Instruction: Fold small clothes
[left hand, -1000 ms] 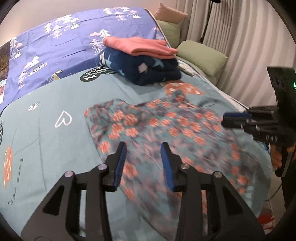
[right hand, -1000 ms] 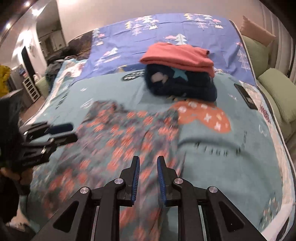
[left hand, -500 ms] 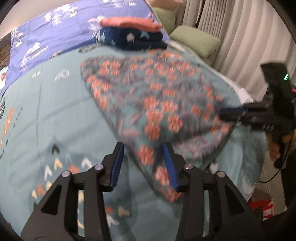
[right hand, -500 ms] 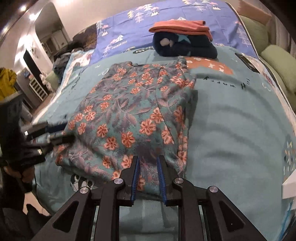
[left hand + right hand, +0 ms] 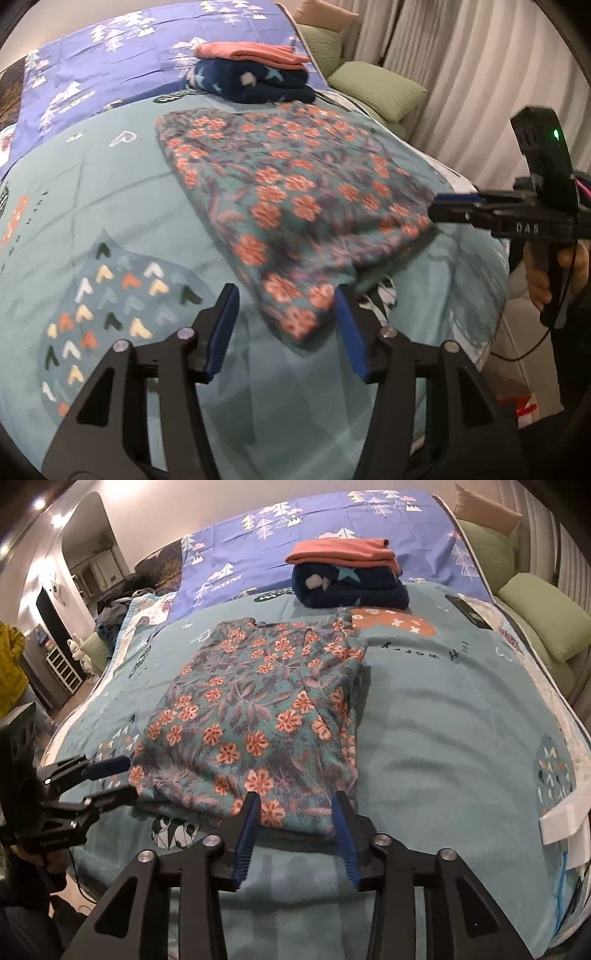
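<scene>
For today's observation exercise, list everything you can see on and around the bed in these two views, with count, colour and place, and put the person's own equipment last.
floral garment: one, teal with orange flowers, spread on the blanket's near half
teal blanket: one, teal with printed shapes, covering the bed's near part
purple sheet: one, purple with white trees, bed's far part
navy folded item: one, dark blue with stars, beyond the garment
coral folded item: one, coral, on top of the navy one
green cushions: at least two, right of the bed
curtains: pale, right side
left gripper: open, at the garment's near corner
right gripper: open, at the garment's near edge
</scene>
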Action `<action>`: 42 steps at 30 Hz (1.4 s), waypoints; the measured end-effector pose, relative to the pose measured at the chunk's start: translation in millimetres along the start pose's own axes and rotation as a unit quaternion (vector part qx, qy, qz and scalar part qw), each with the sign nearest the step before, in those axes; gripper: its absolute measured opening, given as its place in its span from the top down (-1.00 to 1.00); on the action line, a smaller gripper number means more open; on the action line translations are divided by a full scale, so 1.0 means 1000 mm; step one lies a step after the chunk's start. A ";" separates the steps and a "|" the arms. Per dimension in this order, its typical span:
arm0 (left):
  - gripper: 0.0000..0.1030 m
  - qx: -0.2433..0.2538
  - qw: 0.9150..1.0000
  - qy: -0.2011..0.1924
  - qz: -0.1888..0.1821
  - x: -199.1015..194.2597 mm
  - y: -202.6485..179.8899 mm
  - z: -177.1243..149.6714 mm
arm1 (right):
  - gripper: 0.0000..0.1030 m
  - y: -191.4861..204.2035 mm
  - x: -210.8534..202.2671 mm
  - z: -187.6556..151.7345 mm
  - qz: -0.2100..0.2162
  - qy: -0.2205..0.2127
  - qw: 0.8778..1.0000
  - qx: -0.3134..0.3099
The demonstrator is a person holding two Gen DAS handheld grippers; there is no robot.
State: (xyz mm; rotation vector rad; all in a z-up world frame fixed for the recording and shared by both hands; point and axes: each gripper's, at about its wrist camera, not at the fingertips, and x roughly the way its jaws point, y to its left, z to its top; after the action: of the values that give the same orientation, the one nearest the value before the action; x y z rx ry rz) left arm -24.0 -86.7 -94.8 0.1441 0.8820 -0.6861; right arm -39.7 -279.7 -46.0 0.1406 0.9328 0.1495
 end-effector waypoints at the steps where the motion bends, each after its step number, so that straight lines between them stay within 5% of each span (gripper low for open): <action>1: -0.07 0.005 1.000 0.004 0.007 0.003 -0.002 -0.001 | 0.11 0.001 -0.001 -0.001 -0.008 -0.001 1.000 -0.002; 6: -0.01 0.003 0.999 0.004 0.034 0.015 -0.001 0.000 | -0.01 0.002 0.003 -0.005 -0.063 0.006 0.998 -0.010; 9: 0.51 -0.007 1.000 0.003 0.015 0.012 0.002 0.000 | -0.01 -0.001 0.005 -0.008 -0.076 0.008 0.997 -0.008; 11: 0.68 -0.002 1.000 0.002 0.018 0.008 0.000 0.000 | -0.01 -0.002 0.004 -0.009 -0.082 0.007 0.997 -0.009; 20: 0.84 -0.030 0.999 0.025 0.005 -0.009 0.004 -0.009 | -0.02 0.002 -0.005 -0.009 -0.110 -0.011 0.993 -0.030; 34: 0.81 -0.045 0.999 -0.002 0.027 -0.034 0.010 0.017 | -0.17 0.005 -0.015 -0.006 -0.117 -0.032 0.991 -0.058; 39: 0.28 -0.045 0.998 0.000 0.036 -0.025 0.014 0.029 | -0.19 0.001 -0.015 -0.001 -0.116 -0.034 0.991 -0.060; 42: 0.15 -0.047 0.998 0.002 0.040 -0.021 0.018 0.033 | -0.24 -0.001 -0.013 0.003 -0.118 -0.034 0.990 -0.063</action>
State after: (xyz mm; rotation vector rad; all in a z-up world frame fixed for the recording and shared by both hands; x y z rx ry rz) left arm -0.4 -75.4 -61.0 0.0964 0.9060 -0.5687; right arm -45.1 -283.0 -33.8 -0.0803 0.8622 -0.0154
